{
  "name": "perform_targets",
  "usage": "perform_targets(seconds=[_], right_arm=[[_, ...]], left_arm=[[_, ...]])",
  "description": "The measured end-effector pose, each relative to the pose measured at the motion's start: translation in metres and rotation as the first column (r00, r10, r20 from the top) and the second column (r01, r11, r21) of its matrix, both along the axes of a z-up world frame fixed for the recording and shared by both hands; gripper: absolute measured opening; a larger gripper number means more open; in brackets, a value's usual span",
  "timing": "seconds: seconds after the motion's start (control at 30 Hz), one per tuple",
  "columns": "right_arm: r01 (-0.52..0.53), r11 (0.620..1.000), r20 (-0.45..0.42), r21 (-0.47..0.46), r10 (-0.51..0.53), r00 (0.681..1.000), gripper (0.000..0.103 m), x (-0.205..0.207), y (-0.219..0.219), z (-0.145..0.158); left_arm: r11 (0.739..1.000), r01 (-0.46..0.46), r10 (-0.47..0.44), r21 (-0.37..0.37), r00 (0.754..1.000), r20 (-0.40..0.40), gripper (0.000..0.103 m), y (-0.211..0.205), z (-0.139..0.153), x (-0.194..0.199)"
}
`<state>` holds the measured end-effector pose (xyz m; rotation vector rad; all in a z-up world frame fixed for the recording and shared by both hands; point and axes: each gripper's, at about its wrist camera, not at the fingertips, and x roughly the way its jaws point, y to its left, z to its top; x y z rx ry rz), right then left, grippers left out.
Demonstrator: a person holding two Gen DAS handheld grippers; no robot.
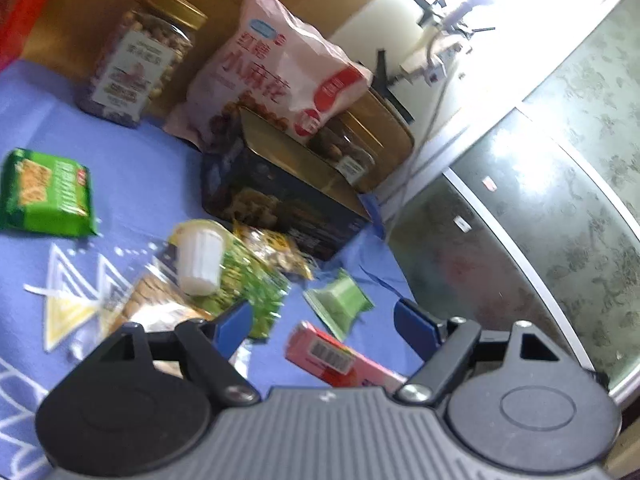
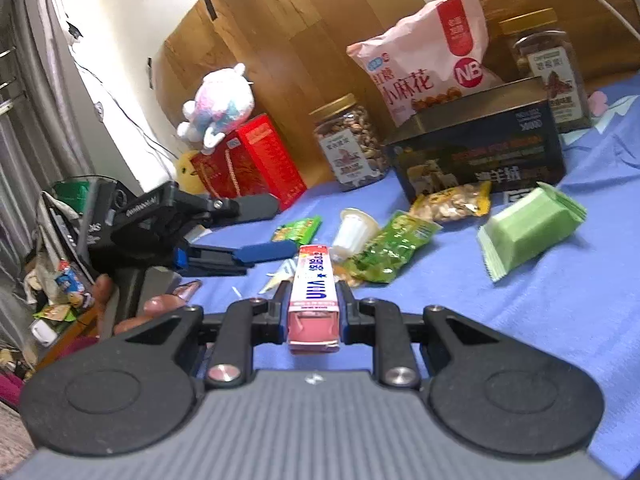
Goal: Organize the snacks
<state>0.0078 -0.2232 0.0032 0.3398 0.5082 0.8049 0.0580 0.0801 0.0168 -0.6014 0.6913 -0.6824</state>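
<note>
Right tongs clamp a pink carton above the blue cloth, left tongs spread wide and empty beside it, loose snack packs beyond, dark box and pink bag farthest.

Matt blue cloth across lower frame; glossy plastic pink bag; wood-grain panel upper centre; clear plastic jar, gold lid.
</note>
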Motion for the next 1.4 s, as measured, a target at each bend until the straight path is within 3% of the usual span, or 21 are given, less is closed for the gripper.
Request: perform_targets(seconds=[0.07, 0.23, 0.3, 0.87, 1.4], right_arm=[[-0.017, 1.000, 0.006, 0.016, 0.017, 1.000, 0.025, 0.001, 0.000, 0.002], [-0.027, 1.000, 0.034, 0.005, 0.027, 0.999, 0.025, 0.003, -0.002, 0.007], [-0.032, 0.999, 0.037, 0.010, 0.031, 0.999, 0.025, 0.004, -0.005, 0.008], [-0.029, 0.999, 0.062, -0.014, 0.030, 0.998, 0.025, 0.004, -0.002, 0.009], [-0.026, 0.991, 0.204, -0.128, 0.052, 0.978, 0.025, 0.025, 0.004, 0.034]], left_arm=[[0.999, 0.036, -0.036, 0.012, 0.999, 0.006, 0.080, -0.009, 0.000, -0.001], [0.996, 0.030, -0.034, 0.087, 0.998, 0.045, 0.057, -0.023, 0.004, -0.007], [0.997, 0.030, -0.033, 0.068, 0.999, 0.039, 0.055, -0.021, 0.004, -0.005], [0.997, 0.011, -0.014, 0.072, 0.999, 0.037, 0.053, -0.020, 0.002, -0.001], [0.994, -0.001, -0.009, 0.108, 0.995, 0.095, 0.052, -0.031, 0.030, 0.029]])
